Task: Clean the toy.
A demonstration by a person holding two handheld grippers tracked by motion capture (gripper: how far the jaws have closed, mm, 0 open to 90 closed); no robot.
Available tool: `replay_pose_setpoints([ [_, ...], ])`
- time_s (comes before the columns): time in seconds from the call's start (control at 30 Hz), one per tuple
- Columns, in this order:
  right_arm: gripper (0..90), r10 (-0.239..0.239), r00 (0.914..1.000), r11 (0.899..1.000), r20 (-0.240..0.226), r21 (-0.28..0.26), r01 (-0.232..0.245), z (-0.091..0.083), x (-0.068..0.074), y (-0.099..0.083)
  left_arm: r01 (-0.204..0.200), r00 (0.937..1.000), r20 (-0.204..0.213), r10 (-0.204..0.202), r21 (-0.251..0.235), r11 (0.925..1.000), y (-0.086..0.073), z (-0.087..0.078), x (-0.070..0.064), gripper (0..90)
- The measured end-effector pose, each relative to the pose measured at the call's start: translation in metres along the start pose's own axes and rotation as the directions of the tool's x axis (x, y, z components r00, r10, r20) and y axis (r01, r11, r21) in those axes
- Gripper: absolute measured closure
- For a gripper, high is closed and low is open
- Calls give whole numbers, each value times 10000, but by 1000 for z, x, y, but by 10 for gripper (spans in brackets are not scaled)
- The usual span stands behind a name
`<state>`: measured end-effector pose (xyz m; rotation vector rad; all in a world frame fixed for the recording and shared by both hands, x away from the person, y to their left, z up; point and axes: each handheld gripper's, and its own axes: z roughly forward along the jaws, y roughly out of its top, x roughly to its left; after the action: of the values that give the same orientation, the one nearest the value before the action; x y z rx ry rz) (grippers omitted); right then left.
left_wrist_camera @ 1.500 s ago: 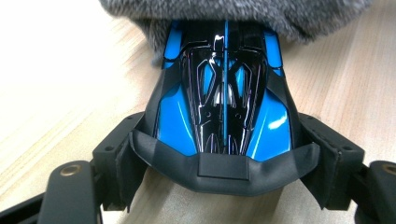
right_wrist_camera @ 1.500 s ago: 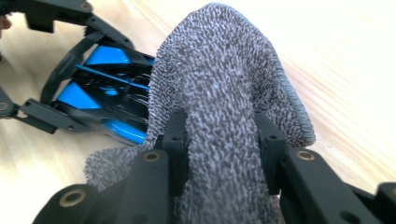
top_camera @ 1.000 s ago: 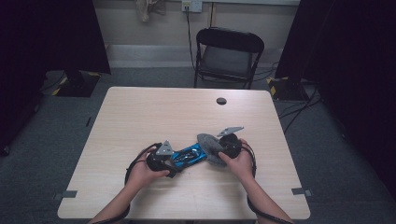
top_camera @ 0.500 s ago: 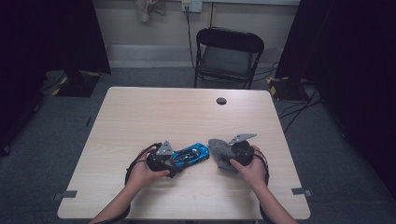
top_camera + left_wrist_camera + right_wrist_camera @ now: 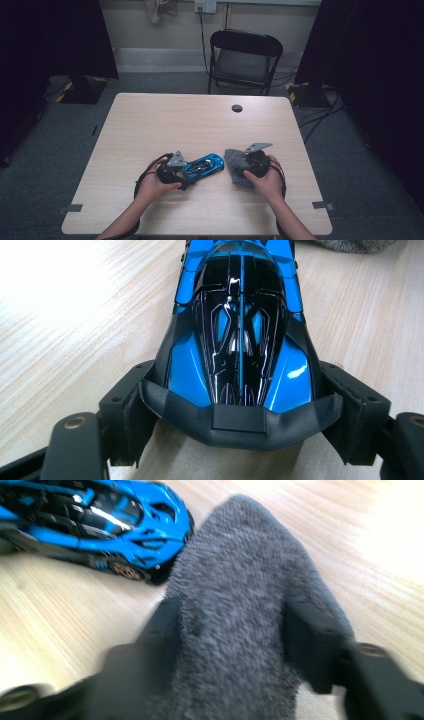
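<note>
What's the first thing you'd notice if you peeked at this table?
The shiny blue toy car jumps out, lying near the front of the pale wooden table with its rear end clamped in the left gripper. Right beside it, the right gripper pinches a fuzzy grey cloth.

The right tool [image 5: 239,170] has drawn the grey cloth [image 5: 236,162] (clamped) off the blue car [image 5: 204,165].

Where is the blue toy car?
In the high view the car sits on the table's near side, its end between the left gripper's jaws, with the grey cloth just right.
</note>
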<state>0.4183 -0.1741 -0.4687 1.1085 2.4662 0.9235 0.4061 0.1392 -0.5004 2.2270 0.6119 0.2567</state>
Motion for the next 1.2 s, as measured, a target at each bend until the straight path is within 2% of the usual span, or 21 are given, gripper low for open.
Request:
replay_pose_setpoints([
  [0.03, 514, 112, 9999, 9999, -125, 45, -112, 4, -1, -3, -40, 10000, -90, 40, 6, 10000, 0, 0, -1, 240],
  [0.13, 550, 187, 9998, 9998, -116, 43, -187, 6, -2, -5, -16, 9999, -154, 15, -44, 10000, 0, 0, -2, 228],
  [0.17, 576, 172, 9998, 9998, -130, 20, -172, 7, -2, -6, -132, 9998, -178, 132, 0, 9999, 0, 0, -2, 221],
  [0.47, 603, 114, 9999, 9999, -73, 19, -114, 7, -2, -6, -207, 9998, 38, 207, -12, 9998, -3, -4, -2, 180],
  [0.73, 620, 198, 9997, 9998, -121, -11, -198, 7, -4, -7, -403, 9992, -39, 403, -18, 9992, -1, -17, -3, 183],
  [0.77, 621, 175, 9998, 9998, -94, 7, -174, 7, -3, -7, -317, 9995, 48, 318, -194, 9993, 0, -21, -2, 183],
  [0.87, 622, 189, 9997, 9998, -121, 4, -189, 7, -4, -7, -186, 9997, 136, 190, -283, 9994, 1, -24, 0, 185],
  [0.9, 623, 185, 9997, 9998, -127, 3, -184, 7, -4, -7, -24, 9999, 129, 31, -555, 9985, 2, -28, 2, 185],
  [0.97, 624, 162, 9998, 9999, -117, 3, -162, 7, -4, -7, -28, 9999, 153, 38, -680, 9977, 5, -30, 4, 185],
  [1.0, 630, 142, 9999, 9999, -88, -8, -142, 7, -3, -7, 108, 9998, 161, -92, -984, 9951, 11, -33, 7, 185],
  [1.13, 637, 125, 9999, 9999, -55, 7, -125, 8, -2, -7, 190, 9998, 18, -189, -1043, 9944, 17, -31, 12, 206],
  [1.2, 651, 7, 10000, 10000, -26, -27, -7, 7, -2, -8, 324, 9993, 187, -309, -853, 9958, 17, -23, 16, 226],
])
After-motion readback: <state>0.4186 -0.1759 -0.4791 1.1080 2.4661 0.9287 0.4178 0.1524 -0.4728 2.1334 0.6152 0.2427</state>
